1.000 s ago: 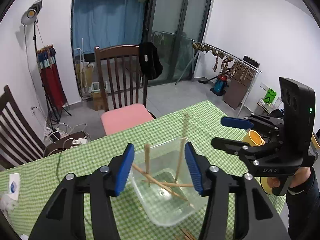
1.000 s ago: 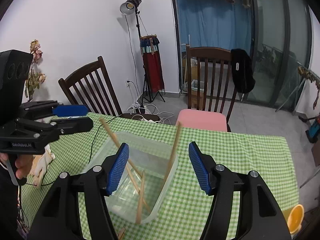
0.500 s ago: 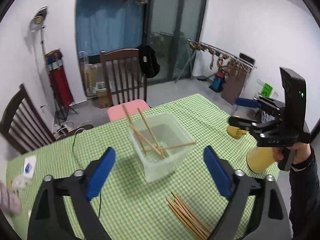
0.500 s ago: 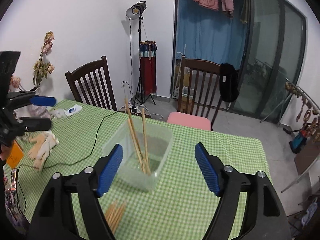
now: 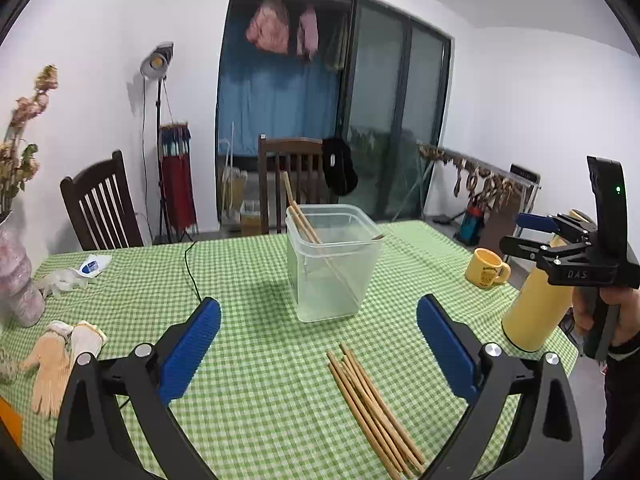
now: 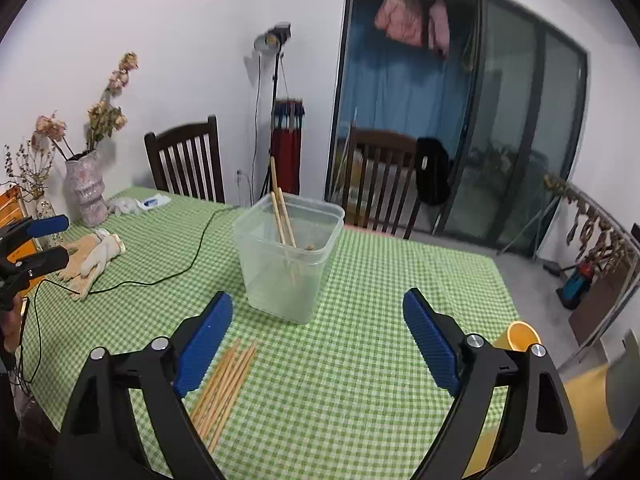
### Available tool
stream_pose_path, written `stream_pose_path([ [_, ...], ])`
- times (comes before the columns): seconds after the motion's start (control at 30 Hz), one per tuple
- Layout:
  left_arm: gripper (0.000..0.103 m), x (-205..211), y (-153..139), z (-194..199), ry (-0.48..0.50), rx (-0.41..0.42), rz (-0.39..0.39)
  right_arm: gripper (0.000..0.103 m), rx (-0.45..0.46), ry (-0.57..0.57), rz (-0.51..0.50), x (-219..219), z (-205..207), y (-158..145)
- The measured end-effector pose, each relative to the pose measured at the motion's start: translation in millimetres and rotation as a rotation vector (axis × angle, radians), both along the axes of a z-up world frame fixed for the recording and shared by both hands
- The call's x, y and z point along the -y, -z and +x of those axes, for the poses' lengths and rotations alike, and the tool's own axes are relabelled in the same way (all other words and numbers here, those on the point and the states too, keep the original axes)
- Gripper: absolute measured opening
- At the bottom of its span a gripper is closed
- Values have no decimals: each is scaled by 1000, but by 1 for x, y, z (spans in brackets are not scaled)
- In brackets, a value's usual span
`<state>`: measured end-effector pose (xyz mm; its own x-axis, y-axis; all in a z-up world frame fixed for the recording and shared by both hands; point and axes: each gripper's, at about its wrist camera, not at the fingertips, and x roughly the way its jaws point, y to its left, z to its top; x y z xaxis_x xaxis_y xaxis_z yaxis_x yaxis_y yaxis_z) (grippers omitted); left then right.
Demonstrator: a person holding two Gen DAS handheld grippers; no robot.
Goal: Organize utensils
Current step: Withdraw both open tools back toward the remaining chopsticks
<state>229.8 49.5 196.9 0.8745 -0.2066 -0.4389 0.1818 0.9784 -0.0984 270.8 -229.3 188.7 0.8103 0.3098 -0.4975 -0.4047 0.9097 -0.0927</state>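
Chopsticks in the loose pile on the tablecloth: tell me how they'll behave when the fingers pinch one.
The chopsticks are thin, straight wooden sticks, so probably stiff and light. They lie bunched and touching, so pinching one may drag its neighbours. Being slender and apparently round, a nudged stick could roll on the tablecloth.

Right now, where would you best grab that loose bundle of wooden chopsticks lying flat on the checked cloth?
Take the bundle of wooden chopsticks near mid-length, coming from above with the jaws across the sticks. They lie flat and parallel on the green checked tablecloth, so a crosswise pinch probably gathers them without tipping.
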Motion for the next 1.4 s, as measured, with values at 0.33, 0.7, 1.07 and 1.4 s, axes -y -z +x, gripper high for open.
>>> stream_pose_path([
  [0.33,95,-1,28,-57,-24,18,-38,87,98,20,18,4,-63,19],
  [0.7,95,4,58,-114,-88,87,-41,89,194,61,-1,-10,-141,59],
  [1.07,95,6,119,-154,-61,182,11,89,177,191,27,-15,-177,127],
  [1.4,95,1,170,-172,-64,102,7,89,71,227,-10,-12,-201,178],
])
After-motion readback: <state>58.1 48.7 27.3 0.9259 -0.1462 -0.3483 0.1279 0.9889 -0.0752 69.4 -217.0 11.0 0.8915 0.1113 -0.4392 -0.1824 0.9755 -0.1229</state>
